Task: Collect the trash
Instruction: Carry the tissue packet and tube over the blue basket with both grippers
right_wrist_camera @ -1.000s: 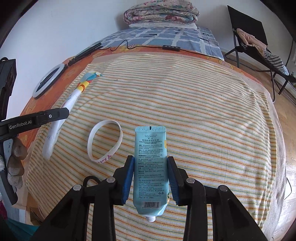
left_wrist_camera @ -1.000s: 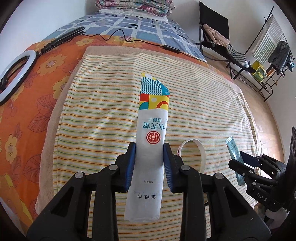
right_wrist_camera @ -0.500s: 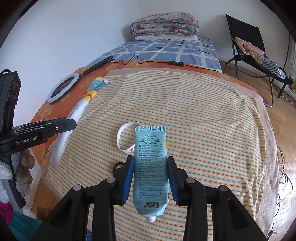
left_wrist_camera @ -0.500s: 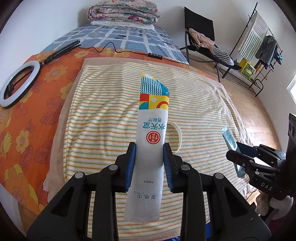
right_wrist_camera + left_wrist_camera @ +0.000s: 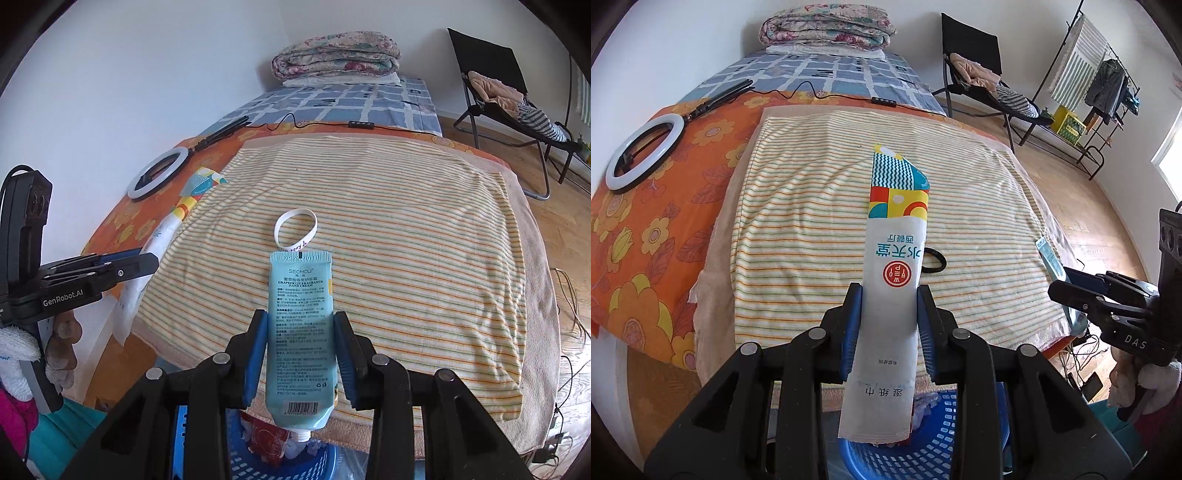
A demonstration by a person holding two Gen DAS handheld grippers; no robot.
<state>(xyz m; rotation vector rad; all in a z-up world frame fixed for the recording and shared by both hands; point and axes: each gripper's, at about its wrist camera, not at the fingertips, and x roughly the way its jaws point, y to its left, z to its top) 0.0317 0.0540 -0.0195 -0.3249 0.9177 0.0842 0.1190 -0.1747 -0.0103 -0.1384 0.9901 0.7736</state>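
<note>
Between the blue pads of the left gripper point(image 5: 889, 325) stands a long white wet-wipe packet point(image 5: 892, 295), pinched at its lower half, its colourful patterned end pointing to 12 o'clock over the striped towel point(image 5: 812, 206). At 6 o'clock in that view, below the packet's bottom edge, shows the rim of a blue perforated basket point(image 5: 938, 454) with crumpled wrappers inside. The right gripper point(image 5: 301, 354) is clamped on a light blue hand cream tube point(image 5: 301, 314), crimped end up at 12 o'clock, white nozzle down at 6 o'clock above the same basket point(image 5: 236, 469). Just past the tube's crimp, a white wristband point(image 5: 295, 229) lies flat on the towel point(image 5: 424, 240). At 10 o'clock from the tube, a ring light point(image 5: 159, 172) rests on the orange floral sheet point(image 5: 129, 221). Folded quilts point(image 5: 336, 55) sit at the bed's far end.
</note>
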